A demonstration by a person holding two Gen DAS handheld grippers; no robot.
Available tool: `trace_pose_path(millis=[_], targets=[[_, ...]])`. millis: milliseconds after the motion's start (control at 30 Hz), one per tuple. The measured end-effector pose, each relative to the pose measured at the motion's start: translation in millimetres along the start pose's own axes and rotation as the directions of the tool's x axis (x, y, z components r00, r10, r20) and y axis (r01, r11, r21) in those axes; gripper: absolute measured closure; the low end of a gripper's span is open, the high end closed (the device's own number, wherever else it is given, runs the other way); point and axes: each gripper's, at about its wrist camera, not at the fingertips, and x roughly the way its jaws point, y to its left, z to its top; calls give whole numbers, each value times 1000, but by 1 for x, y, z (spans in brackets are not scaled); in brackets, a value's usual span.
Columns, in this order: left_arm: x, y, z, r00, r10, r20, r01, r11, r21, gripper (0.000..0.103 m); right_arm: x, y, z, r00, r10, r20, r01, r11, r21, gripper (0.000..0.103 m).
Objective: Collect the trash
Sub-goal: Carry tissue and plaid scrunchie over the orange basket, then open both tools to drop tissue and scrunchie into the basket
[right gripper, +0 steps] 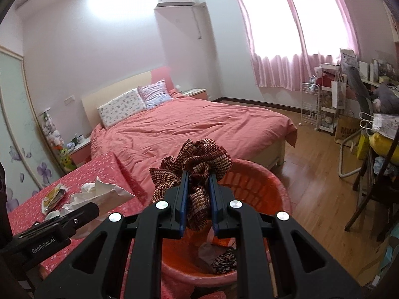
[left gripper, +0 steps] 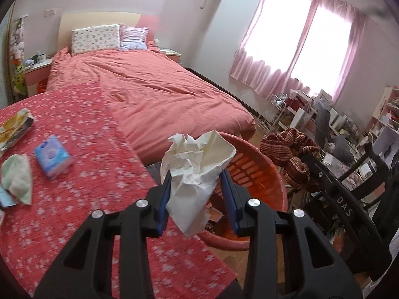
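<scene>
Both grippers are loaded: left gripper (left gripper: 197, 182) fingers clamp crumpled paper (left gripper: 197, 164), right gripper (right gripper: 198, 186) pinches woven cloth (right gripper: 197, 164); centre each over the red basket (right gripper: 259, 174) before releasing.

Crumpled white paper (left gripper: 197, 164) and striped cloth (right gripper: 199, 167) — held above orange basket (right gripper: 251, 182).
</scene>
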Motion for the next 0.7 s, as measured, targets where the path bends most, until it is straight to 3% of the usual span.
trace_pose_path(millis=[433,533,700], targets=[[46,-27,3,997,-41,-70,43,999,34,61,11,-12,2,1000,-17,-7,17,998,62,87],[55,-24,2,996,-35,-88,38,999,32,50,16,-18,2,1000,-3,-28,5,997,77,82],[58,-14,-3,995,-2,-100,4,1000,23,44,21,-20,-3,998,-8,-60,13,997,72,65]])
